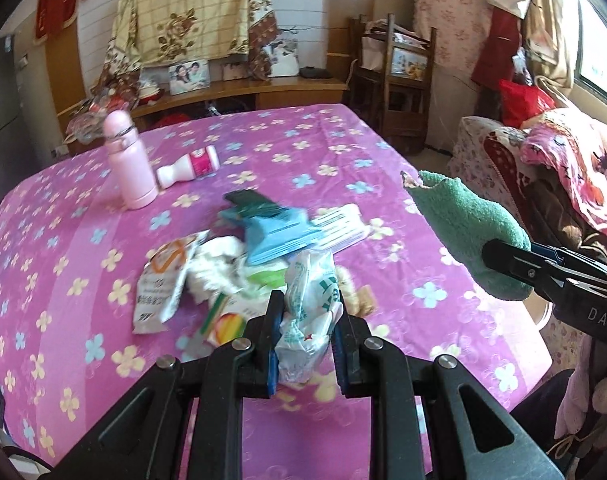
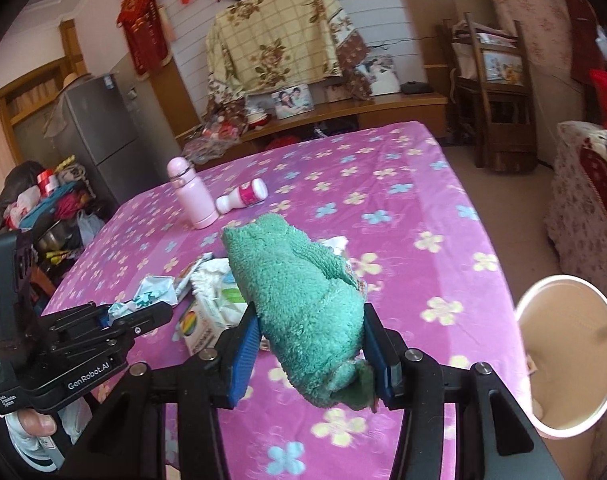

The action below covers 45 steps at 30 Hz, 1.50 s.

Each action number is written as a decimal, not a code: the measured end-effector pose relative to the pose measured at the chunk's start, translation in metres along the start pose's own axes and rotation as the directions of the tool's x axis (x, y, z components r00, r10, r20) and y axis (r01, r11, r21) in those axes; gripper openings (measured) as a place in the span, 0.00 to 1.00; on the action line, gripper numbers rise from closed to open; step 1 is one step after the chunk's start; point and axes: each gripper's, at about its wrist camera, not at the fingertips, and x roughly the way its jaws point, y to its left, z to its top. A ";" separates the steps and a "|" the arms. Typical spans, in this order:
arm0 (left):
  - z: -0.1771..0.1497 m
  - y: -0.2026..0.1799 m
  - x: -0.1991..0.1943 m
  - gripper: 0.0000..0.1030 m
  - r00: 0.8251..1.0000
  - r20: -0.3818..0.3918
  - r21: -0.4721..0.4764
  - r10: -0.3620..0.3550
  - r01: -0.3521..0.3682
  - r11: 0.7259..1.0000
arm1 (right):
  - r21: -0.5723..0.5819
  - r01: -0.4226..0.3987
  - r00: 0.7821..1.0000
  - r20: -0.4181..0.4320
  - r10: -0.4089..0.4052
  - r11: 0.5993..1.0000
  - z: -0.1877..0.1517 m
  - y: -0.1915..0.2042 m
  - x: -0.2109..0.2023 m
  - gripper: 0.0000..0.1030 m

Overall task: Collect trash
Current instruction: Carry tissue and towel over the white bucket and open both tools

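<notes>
My left gripper (image 1: 306, 320) is shut on a crumpled white-and-green plastic wrapper (image 1: 309, 312), held above the table's near side; it also shows in the right wrist view (image 2: 143, 300). My right gripper (image 2: 309, 332) is shut on a folded green towel (image 2: 299, 300), which also shows in the left wrist view (image 1: 467, 232) at the right. A trash pile lies on the pink flowered tablecloth (image 1: 83, 260): a white snack packet (image 1: 163, 284), crumpled tissue (image 1: 217, 264), a colourful box (image 1: 227, 320) and blue card packaging (image 1: 279, 232).
A pink flask (image 1: 129, 160) stands and a small white-pink bottle (image 1: 189, 166) lies at the table's far left. A round pink bin (image 2: 571, 352) sits off the table's right edge. Chairs (image 1: 399, 76) and a sofa (image 1: 543, 176) stand to the right.
</notes>
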 end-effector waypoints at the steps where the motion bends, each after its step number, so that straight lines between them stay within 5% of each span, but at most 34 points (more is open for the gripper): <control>1: 0.002 -0.006 0.001 0.22 1.000 0.002 0.009 -0.005 0.005 1.000 | 0.008 0.008 1.000 0.004 -0.008 1.000 0.000 -0.006 -0.004 0.50; 19: 0.027 -0.108 0.029 0.22 0.994 -0.009 0.134 -0.105 0.106 0.985 | 0.162 0.159 0.985 0.048 -0.168 0.974 -0.009 -0.108 -0.058 0.50; 31: 0.035 -0.184 0.058 0.22 0.981 -0.059 0.192 -0.185 0.193 0.962 | 0.289 0.274 0.956 0.026 -0.294 0.917 -0.028 -0.189 -0.086 0.50; 45: 0.035 -0.242 0.095 0.22 0.966 -0.120 0.221 -0.230 0.252 0.942 | 0.389 0.326 0.939 -0.025 -0.344 0.862 -0.051 -0.251 -0.085 0.50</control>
